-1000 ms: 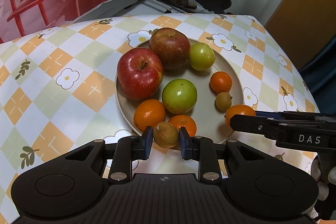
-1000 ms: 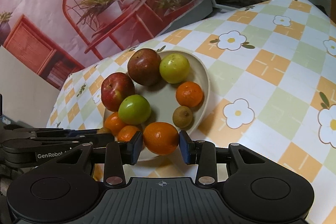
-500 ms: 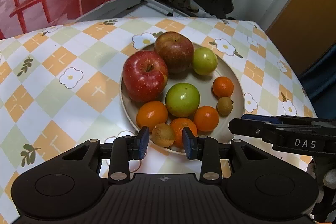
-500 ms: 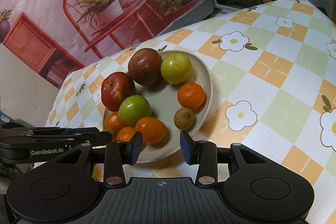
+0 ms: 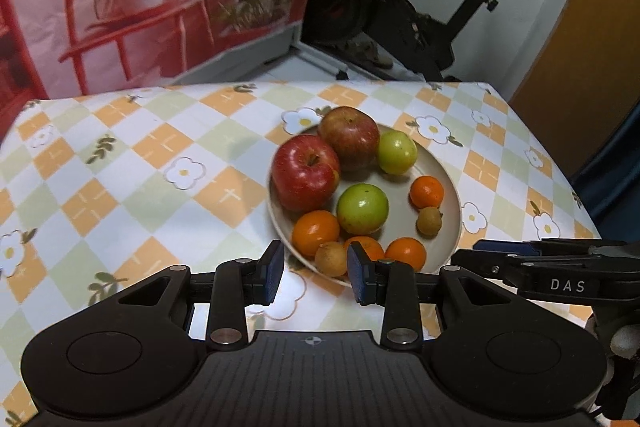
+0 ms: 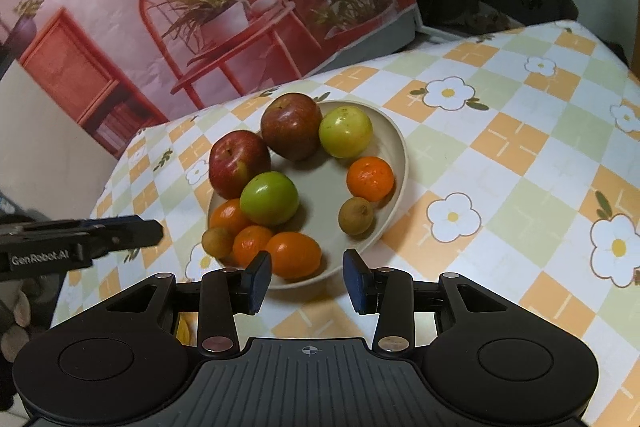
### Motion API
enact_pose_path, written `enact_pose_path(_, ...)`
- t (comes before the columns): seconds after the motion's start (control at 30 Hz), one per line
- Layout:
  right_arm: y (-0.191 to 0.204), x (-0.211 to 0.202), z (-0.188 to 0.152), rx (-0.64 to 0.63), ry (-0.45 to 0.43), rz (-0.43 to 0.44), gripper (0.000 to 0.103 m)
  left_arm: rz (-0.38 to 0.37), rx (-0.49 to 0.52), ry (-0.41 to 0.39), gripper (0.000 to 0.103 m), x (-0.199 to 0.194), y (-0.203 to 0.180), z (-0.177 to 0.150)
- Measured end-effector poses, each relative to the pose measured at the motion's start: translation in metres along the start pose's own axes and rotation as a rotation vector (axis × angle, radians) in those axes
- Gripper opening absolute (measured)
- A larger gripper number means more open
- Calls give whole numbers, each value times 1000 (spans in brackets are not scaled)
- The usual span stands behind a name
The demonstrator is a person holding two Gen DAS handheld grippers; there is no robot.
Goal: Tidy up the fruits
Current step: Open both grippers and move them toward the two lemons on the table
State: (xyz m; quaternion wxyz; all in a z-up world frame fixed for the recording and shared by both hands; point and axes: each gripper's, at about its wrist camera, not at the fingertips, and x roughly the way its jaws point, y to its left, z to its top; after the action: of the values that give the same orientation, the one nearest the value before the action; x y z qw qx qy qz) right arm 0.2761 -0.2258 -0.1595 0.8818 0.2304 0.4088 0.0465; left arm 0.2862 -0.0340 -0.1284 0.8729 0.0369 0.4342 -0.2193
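Note:
A beige plate [image 5: 451, 187] [image 6: 401, 151] on the checked tablecloth holds two red apples [image 5: 306, 177], two green fruits [image 5: 362, 209], several oranges and two small brown fruits. My left gripper [image 5: 317, 271] hovers open above the plate's near rim. One brown fruit [image 5: 331, 259] lies on the plate beyond its pads, untouched. My right gripper [image 6: 307, 277] is open at the plate's near edge. An orange [image 6: 294, 254] rests on the plate just ahead of its jaws, free of both pads. Each gripper shows side-on in the other's view.
The flowered tablecloth [image 5: 140, 187] covers the table, whose far and right edges drop off. An exercise bike [image 5: 420, 27] and a printed backdrop of a red chair with plants [image 5: 140, 7] stand behind. Bare cloth lies left and right of the plate.
The left gripper let go of the small brown fruit and drew back and up. The right gripper released its orange, which now lies on the plate.

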Motion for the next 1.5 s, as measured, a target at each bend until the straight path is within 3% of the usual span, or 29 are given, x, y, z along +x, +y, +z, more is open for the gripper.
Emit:
enact_pose_path(0.33, 12, -18, -14, -88, -12, -13, 38, 33, -26, -80, 36, -30, 1, -31)
enact_pose_path(0.87, 20, -46, -62, -195, 2, -57, 38, -8, -88, -91, 36, -43, -6, -82)
enact_pose_path(1.27, 26, -60, -118, -318, 63, -73, 42, -8, -117, -100, 36, -54, -19, -119)
enact_pose_path(1.5, 46, -51, -134, -431, 117, -70, 42, -23, -123, -104, 36, -55, -19, -118)
